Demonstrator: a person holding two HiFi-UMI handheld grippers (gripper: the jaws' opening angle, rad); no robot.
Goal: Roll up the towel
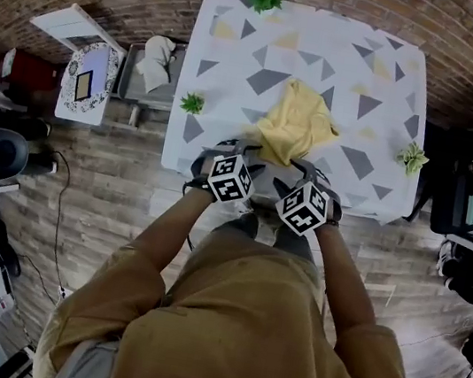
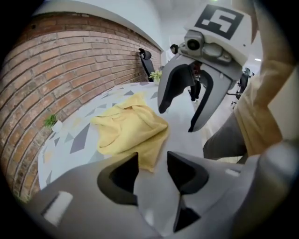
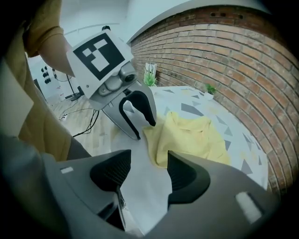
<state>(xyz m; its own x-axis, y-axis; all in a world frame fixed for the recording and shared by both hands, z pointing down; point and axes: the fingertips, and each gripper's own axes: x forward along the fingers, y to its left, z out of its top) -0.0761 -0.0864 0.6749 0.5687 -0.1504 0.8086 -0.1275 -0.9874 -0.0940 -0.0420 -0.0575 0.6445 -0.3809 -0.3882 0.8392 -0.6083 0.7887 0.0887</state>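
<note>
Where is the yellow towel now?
In the head view, the yellow towel lies on the table, front centre, between the left plant and the right plant.

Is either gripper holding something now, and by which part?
Nothing is held. The left gripper and the right gripper stand open at the near edge of the yellow towel.

The towel point(image 1: 296, 126) lies on the table point(image 1: 240, 59), just beyond the left claw point(image 2: 152, 159) and right claw point(image 3: 149, 159)

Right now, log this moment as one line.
towel: crumpled on table | left claw: open, by towel edge | right claw: open, by towel edge
</note>
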